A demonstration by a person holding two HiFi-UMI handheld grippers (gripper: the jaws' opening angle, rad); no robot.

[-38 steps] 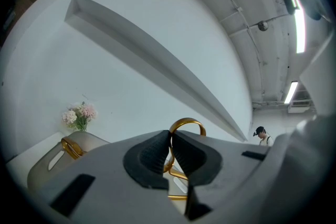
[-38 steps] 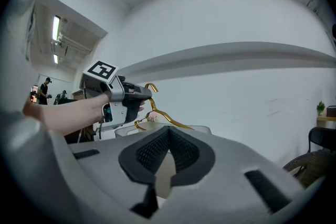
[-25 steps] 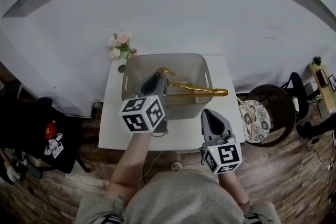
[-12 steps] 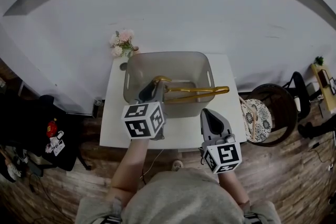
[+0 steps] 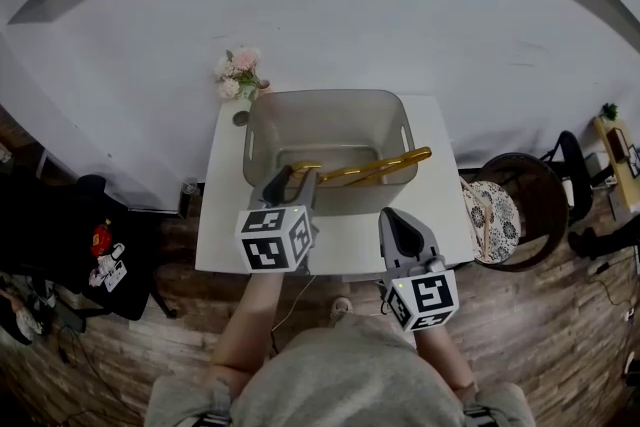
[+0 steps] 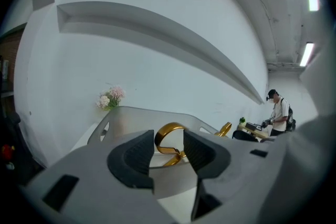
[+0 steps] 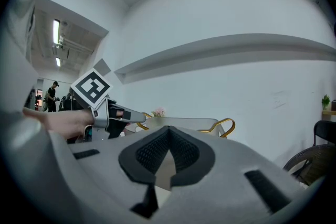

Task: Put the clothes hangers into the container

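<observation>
A gold clothes hanger (image 5: 375, 167) lies slanted inside the grey container (image 5: 325, 96), its right end resting on the right rim. My left gripper (image 5: 290, 179) hovers at the container's front rim, and its jaws are opening. In the left gripper view the hanger's hook (image 6: 167, 131) shows in the gap of the left gripper (image 6: 169, 145), just beyond the pads and untouched by them. My right gripper (image 5: 393, 220) hangs over the table's front edge, to the right. Its pads (image 7: 181, 152) meet with nothing between them. The right gripper view also catches the hanger's end (image 7: 227, 124).
The container stands on a small white table (image 5: 225, 235) against a white wall. A pink flower bunch (image 5: 238, 75) sits at the table's back left corner. A dark chair (image 5: 525, 200) and a patterned cushion (image 5: 492, 220) stand to the right. A person (image 6: 278, 113) stands far off.
The left gripper came down and back towards the container's front rim and let go of the hanger. The hanger dropped from above the rim into the container. The right gripper stayed put.
</observation>
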